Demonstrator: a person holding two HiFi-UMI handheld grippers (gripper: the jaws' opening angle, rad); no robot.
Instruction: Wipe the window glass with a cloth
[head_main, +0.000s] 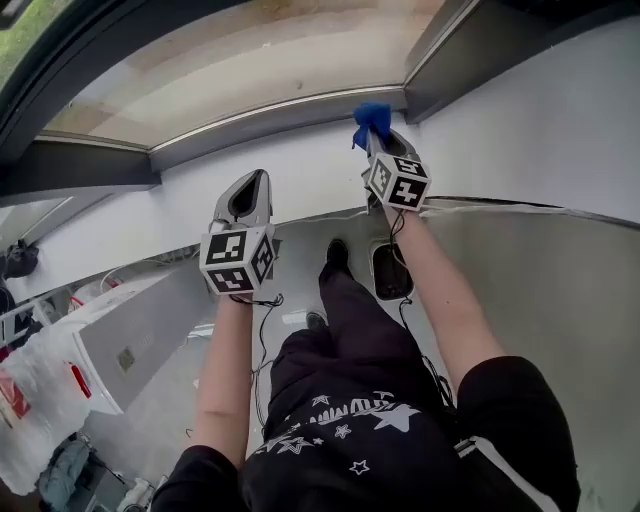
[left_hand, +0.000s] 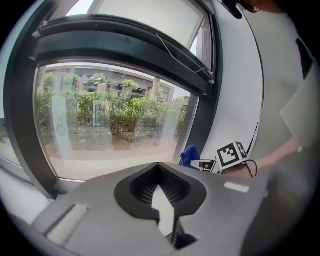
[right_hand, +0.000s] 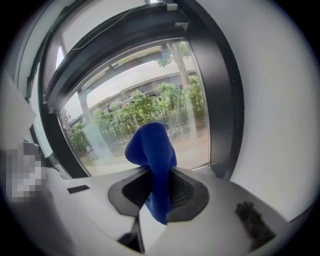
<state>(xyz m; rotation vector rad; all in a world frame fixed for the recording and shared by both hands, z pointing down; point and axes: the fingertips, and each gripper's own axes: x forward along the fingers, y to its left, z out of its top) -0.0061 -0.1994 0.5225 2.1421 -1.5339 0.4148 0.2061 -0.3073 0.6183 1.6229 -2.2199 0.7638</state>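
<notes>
The right tool (right_hand: 161, 172) pinches a crumpled blue fabric cloth (right_hand: 151, 147) and holds it up near the lower right corner of the dark-framed window glass (left_hand: 100, 135). The left tool (left_hand: 159, 166) is pressed together with nothing in it, and points at the same pane.

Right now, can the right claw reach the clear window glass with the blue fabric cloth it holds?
Probably yes. The right claw is shut on the blue fabric cloth and points at the clear window glass. Nothing stands between them.
</notes>
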